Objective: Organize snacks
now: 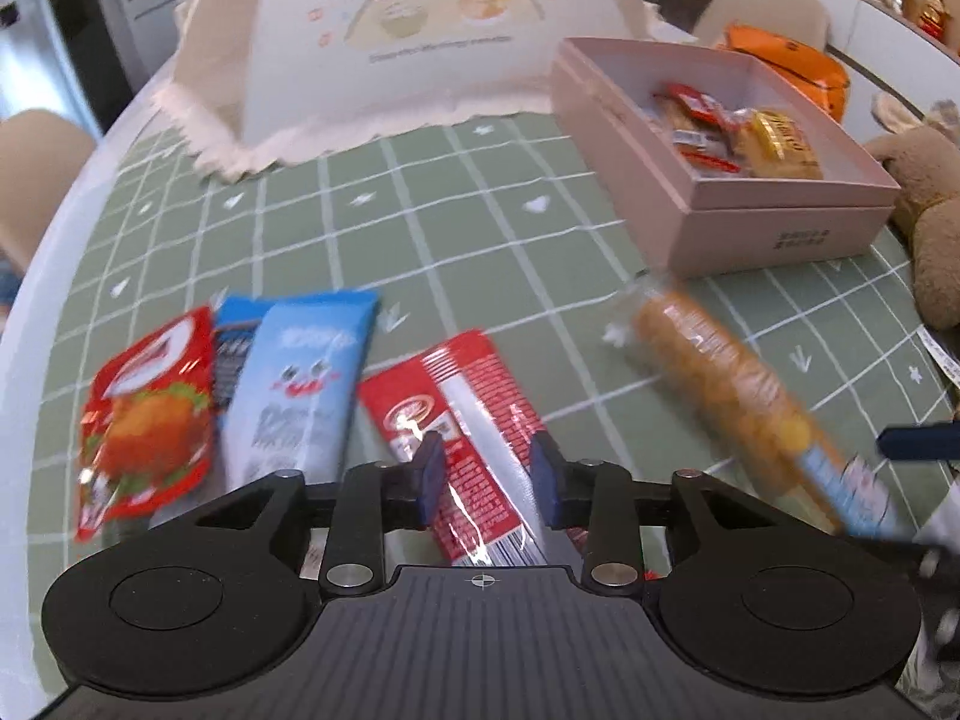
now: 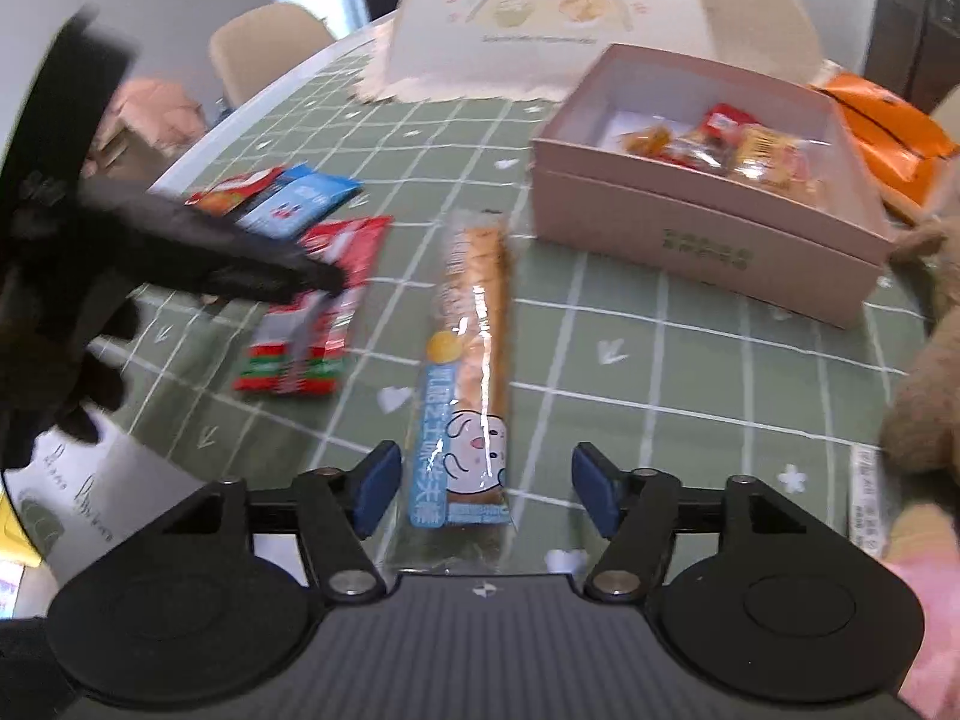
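Note:
My left gripper (image 1: 487, 477) is open, its blue pads on either side of a red snack packet (image 1: 456, 420) that lies flat on the green checked cloth. My right gripper (image 2: 486, 489) is also open, astride the near end of a long biscuit packet (image 2: 474, 360) without touching it. In the right wrist view the left gripper (image 2: 318, 285) shows as a dark blur over the same red packet (image 2: 312, 312). A pink box (image 1: 780, 222) at the far right holds several small wrapped snacks. A red chip bag (image 1: 150, 414) and a blue packet (image 1: 300, 384) lie to the left.
A cloth food cover (image 1: 408, 48) with a cartoon print stands at the back of the table. An orange bag (image 1: 792, 60) lies behind the box and a brown plush toy (image 1: 924, 210) sits at the right edge. Chairs ring the round table.

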Demonstrator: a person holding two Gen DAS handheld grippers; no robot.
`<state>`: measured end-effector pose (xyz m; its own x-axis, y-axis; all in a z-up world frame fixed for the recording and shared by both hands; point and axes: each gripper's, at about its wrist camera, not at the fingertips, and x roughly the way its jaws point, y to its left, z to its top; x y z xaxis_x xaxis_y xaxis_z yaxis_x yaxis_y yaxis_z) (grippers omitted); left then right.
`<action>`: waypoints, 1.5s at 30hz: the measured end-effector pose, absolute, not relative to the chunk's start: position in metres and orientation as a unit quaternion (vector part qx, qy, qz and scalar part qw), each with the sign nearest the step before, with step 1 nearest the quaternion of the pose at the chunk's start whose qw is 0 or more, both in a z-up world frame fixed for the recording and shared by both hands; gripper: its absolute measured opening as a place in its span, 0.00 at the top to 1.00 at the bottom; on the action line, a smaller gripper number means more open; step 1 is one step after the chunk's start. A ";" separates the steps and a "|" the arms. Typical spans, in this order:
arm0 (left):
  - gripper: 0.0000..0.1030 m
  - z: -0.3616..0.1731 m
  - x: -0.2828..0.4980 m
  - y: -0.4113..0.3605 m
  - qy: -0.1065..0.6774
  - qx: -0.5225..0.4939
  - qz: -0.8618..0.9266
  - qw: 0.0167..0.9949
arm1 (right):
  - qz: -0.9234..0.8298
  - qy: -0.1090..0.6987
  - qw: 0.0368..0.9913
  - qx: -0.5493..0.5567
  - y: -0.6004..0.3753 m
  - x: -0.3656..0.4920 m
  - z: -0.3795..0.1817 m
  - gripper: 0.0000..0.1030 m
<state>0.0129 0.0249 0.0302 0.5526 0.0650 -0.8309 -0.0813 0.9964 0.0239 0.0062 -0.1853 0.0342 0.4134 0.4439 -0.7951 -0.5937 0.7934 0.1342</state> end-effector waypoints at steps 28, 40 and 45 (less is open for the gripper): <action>0.29 0.028 0.013 -0.004 0.499 -0.012 -0.008 0.866 | 0.263 0.435 0.853 -0.117 -0.175 0.010 0.011 0.16; 0.41 0.035 -0.015 0.004 0.519 -0.077 0.003 0.852 | 0.272 0.435 0.848 -0.136 -0.175 0.009 0.005 0.00; 0.41 0.035 -0.018 -0.005 0.517 -0.069 0.019 0.853 | 0.277 0.430 0.848 -0.140 -0.176 0.005 0.005 0.00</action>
